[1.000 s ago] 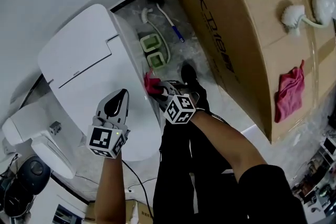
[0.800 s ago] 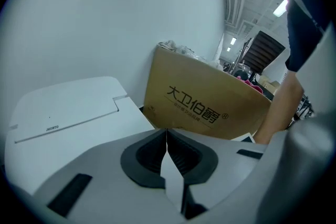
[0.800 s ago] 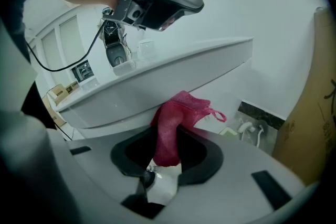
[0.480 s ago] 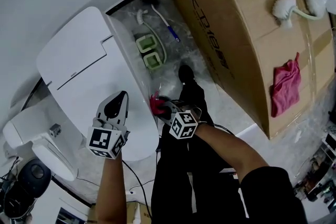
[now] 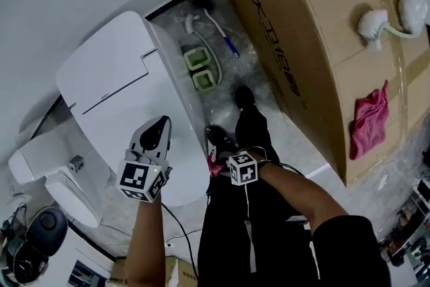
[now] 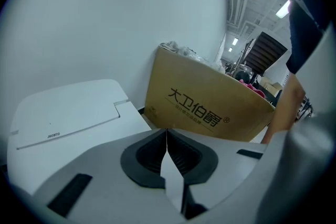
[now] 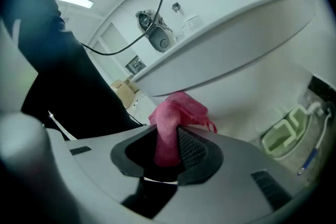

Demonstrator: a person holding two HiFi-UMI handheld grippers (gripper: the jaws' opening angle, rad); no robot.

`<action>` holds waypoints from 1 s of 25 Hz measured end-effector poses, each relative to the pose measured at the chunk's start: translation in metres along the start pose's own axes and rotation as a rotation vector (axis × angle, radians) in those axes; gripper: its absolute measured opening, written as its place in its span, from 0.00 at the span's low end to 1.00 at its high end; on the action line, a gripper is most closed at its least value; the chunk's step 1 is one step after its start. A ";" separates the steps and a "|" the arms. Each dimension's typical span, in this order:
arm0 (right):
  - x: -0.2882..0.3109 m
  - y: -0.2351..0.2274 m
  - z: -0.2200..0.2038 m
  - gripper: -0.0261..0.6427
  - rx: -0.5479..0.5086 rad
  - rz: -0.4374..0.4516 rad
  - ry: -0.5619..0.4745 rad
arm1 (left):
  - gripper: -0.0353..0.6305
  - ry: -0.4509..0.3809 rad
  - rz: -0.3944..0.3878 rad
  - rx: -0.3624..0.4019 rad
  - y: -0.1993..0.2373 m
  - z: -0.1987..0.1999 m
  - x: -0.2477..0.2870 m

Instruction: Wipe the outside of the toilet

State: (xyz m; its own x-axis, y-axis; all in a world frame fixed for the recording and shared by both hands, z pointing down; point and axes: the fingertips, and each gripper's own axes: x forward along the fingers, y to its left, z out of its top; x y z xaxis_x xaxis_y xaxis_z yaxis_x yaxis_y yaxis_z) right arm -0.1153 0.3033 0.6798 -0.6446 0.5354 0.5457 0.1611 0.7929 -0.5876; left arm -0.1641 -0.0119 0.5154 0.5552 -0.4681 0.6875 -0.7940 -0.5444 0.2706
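Cardboard box (image 5: 316,44): the biggest thing here. It stands on your right, with a strip of grey floor between it and the toilet. Leave it be.

White toilet (image 5: 114,77): the lid is down. Its long axis runs from the wall end towards your feet, and its right flank faces the box.

Left gripper (image 6: 167,139): you're holding it above the closed lid with the jaws pressed together and nothing between them. It takes no part in the wipe right now.

Right gripper (image 7: 168,136): it is low at the front-right of the bowl, tucked under the seat rim. The jaws are clamped on the pink cloth (image 7: 178,110).

Pink cloth: it is bunched and pokes out past the tips, and it looks pressed against the outer wall just under the rim.

Key relation: the bowl wall lies straight ahead of the cloth and slightly above it, and your right hand is by far the nearer one. I'd judge the wipe should run along the flank, following the toilet's long axis.
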 end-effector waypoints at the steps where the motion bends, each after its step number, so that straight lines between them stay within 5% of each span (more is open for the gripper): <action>1: -0.014 -0.021 0.000 0.22 0.027 -0.036 -0.009 | 0.08 -0.003 0.003 0.002 0.003 0.005 -0.001; 6: -0.117 -0.161 0.027 0.22 0.174 -0.331 -0.120 | 0.08 -0.016 0.021 0.016 0.019 0.037 0.001; 13: -0.248 -0.328 0.122 0.22 0.233 -0.662 -0.347 | 0.08 -0.006 0.025 0.047 0.047 0.084 0.023; 19: -0.272 -0.422 0.171 0.22 0.249 -0.760 -0.371 | 0.08 0.019 0.053 0.027 0.084 0.103 0.063; 25: -0.257 -0.466 0.202 0.22 0.176 -0.731 -0.320 | 0.08 0.058 0.105 0.023 0.114 0.116 0.093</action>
State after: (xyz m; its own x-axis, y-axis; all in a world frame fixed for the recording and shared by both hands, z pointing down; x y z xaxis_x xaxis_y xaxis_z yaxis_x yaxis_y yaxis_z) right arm -0.1757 -0.2622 0.6929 -0.7276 -0.2293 0.6465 -0.4853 0.8382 -0.2489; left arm -0.1737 -0.1984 0.5320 0.4536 -0.4823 0.7494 -0.8405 -0.5111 0.1798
